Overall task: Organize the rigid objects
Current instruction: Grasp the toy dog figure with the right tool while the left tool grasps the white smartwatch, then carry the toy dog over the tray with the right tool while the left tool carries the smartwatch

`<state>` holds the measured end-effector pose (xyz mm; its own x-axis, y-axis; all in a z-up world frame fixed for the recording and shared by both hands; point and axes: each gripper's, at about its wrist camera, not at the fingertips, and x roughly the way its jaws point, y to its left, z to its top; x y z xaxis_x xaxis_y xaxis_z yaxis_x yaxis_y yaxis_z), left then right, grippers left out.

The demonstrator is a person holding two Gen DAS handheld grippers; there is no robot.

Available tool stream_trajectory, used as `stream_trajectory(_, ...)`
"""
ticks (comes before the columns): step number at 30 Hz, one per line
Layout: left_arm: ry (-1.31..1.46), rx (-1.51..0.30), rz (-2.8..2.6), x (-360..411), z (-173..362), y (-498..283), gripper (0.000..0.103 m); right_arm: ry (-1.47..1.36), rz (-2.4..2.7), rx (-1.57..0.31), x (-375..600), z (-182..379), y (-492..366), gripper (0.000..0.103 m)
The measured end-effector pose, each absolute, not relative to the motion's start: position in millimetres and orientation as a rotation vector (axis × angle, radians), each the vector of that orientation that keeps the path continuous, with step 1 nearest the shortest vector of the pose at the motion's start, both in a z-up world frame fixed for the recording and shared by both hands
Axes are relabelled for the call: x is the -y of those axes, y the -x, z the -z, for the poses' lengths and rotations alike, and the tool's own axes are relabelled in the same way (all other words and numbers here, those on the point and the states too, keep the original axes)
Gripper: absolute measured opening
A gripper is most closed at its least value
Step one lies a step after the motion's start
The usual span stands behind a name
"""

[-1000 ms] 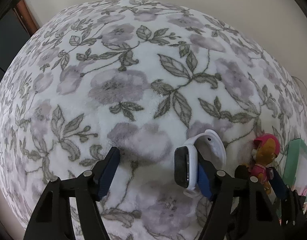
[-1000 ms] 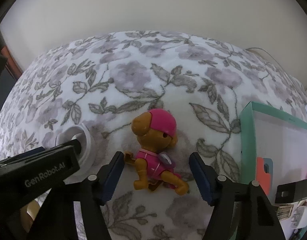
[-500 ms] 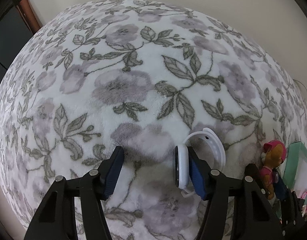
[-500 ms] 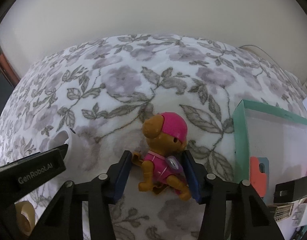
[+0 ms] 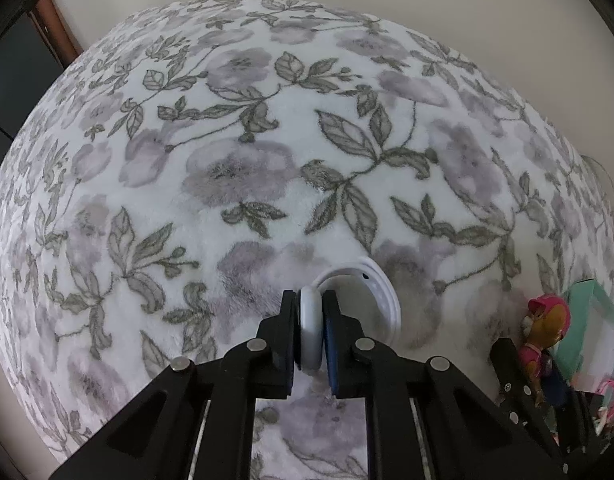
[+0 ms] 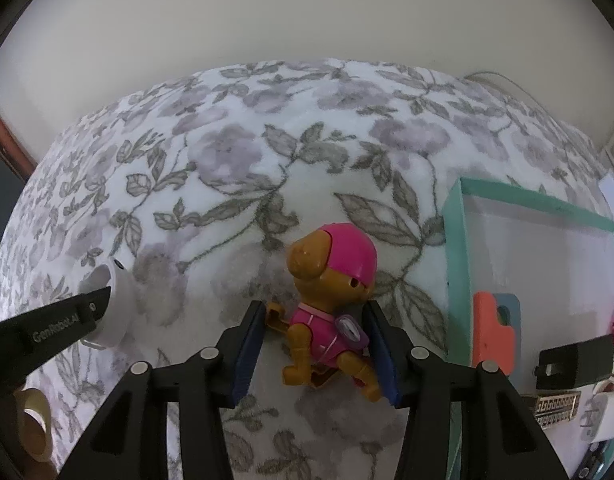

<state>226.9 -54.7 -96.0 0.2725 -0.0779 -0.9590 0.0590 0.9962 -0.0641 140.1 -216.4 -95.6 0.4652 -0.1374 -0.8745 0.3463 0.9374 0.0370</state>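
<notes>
Two grippers point steeply down at a floral blanket [image 5: 267, 128]. Left gripper [image 5: 310, 334] is clenched on a white watch [image 5: 309, 332]; the watch body is mostly hidden between the pads, and only its strap loop [image 5: 381, 296] shows beyond them, resting on the blanket. Right gripper [image 6: 315, 350] straddles a toy dog [image 6: 333, 280], its jaws closing, the pads touching the dog's flanks; its hind legs are partly hidden behind the right finger. Near the blanket's right edge sits a teal box [image 6: 453, 240], cut off by the frame, its contents hard to identify.
</notes>
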Motion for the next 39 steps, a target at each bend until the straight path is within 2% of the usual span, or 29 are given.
stream_trajectory(9, 0.048, -1.224, 0.148, 61, 56, -220, 0.013, -0.291, 0.294, -1.013, 228, 78, -134, 0.052)
stream_trajectory(24, 0.098, -1.067, 0.237, 63, -20, -201, 0.013, -0.317, 0.293, -0.817, 239, -9, -105, 0.052)
stream_trajectory(39, 0.102, -1.05, 0.326, 89, -59, -149, 0.013, -0.35, 0.341, -0.801, 250, -47, -57, 0.052)
